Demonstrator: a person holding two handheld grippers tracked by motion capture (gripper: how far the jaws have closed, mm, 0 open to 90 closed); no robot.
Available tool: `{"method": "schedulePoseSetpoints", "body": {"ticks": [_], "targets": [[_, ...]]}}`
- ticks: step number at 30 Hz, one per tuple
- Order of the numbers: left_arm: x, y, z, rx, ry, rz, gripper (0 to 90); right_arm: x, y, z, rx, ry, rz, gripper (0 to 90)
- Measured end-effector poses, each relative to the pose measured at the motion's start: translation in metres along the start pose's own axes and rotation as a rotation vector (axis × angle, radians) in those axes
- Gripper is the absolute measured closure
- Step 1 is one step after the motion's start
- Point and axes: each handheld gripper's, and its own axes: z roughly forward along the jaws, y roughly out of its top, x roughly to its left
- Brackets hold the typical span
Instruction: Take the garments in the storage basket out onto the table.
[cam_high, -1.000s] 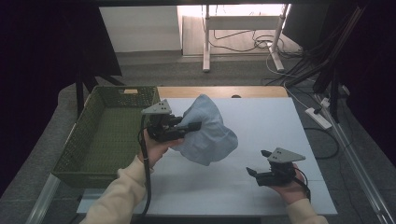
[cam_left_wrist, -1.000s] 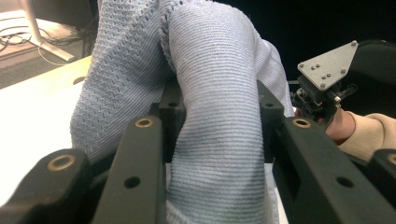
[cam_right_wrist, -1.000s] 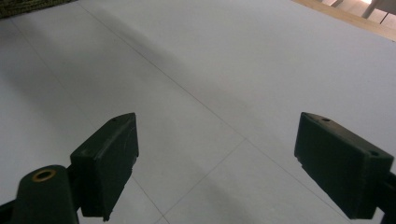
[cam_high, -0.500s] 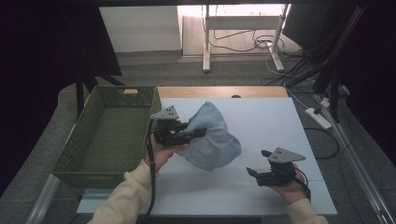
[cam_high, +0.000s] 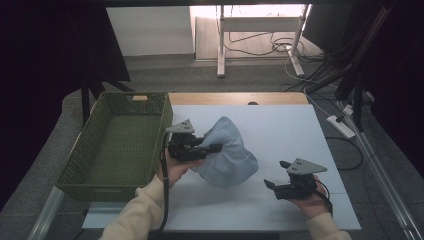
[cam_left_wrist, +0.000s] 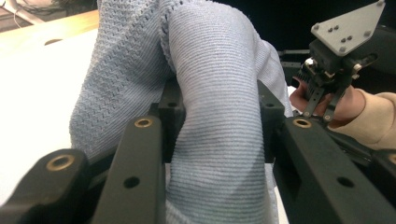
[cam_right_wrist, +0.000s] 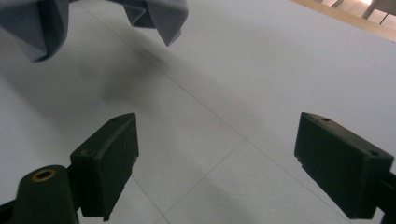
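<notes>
High view showed the left gripper (cam_high: 212, 148) clamped on a bunched light-blue cloth (cam_high: 227, 157) beside the green basket (cam_high: 75, 175); the right gripper (cam_high: 276, 175) rested wide open, empty, on the table (cam_high: 280, 125).

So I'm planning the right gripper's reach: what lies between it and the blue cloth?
Bare white table between right gripper and blue cloth, as the high view shows.

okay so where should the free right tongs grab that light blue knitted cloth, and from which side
Probably the loose lower corners of the light blue knitted cloth, coming from the person's right, low over the white table. The left tongs are shut on a thick fold near its middle, so those points dangle toward the open right tongs. The right gripper view shows them hanging free, thin enough to pinch.
</notes>
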Motion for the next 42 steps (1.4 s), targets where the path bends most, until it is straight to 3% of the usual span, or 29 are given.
{"method": "schedulePoseSetpoints", "body": {"ticks": [6, 21, 25, 36, 42], "targets": [[0.0, -0.004, 0.011, 0.033, -0.001, 0.01, 64.1, 0.0, 0.0, 0.001, 0.002, 0.0, -0.003, 14.0], [0.01, -0.023, 0.034, 0.109, 0.016, -0.013, 63.0, 0.001, -0.001, 0.002, 0.015, -0.001, -0.008, 14.0], [0.012, -0.028, 0.041, 0.16, 0.003, -0.025, 61.9, 0.001, -0.001, 0.002, 0.013, 0.0, -0.005, 14.0], [0.018, -0.034, 0.045, 0.166, -0.004, -0.043, 60.2, 0.0, -0.001, 0.003, 0.016, 0.001, -0.009, 14.0], [0.015, -0.038, 0.054, 0.212, -0.001, -0.017, 59.0, 0.0, -0.001, 0.003, 0.019, 0.0, -0.012, 14.0]]}}
